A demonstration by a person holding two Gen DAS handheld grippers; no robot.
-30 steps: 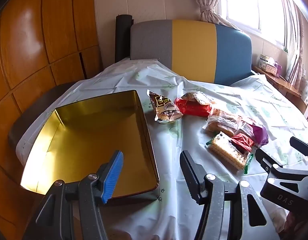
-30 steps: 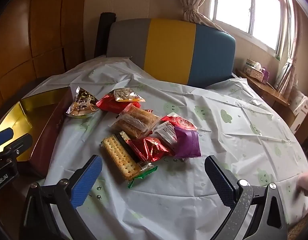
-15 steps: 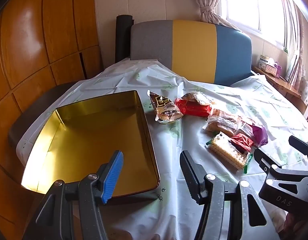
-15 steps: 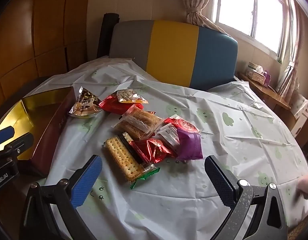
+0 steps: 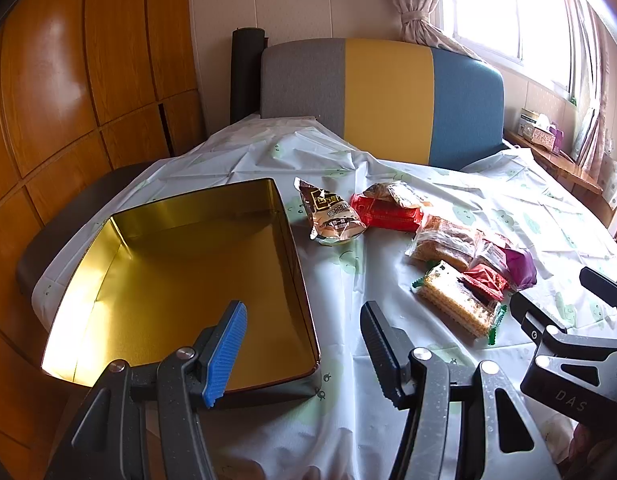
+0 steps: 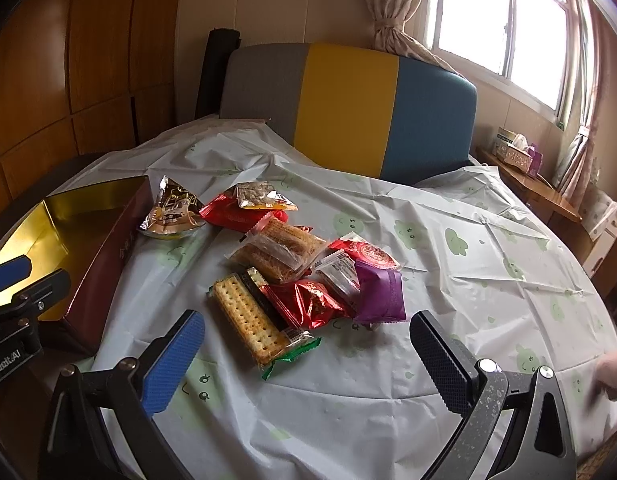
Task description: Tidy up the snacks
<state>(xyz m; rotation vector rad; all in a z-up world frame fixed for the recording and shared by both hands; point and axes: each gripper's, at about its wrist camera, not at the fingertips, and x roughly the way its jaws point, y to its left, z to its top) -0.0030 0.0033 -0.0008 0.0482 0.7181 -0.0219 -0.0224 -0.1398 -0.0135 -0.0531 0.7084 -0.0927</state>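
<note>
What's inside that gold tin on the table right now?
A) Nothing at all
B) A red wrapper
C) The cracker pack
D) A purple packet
A: the tin shows only its bare gold floor, while the cracker pack, purple packet and the other snacks all lie on the tablecloth beside it.

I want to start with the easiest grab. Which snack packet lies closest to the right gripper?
The clear-wrapped cracker packet with the green crimped end. It lies nearest the open right gripper, ahead of its blue pad; the red and purple packets sit farther back.
</note>
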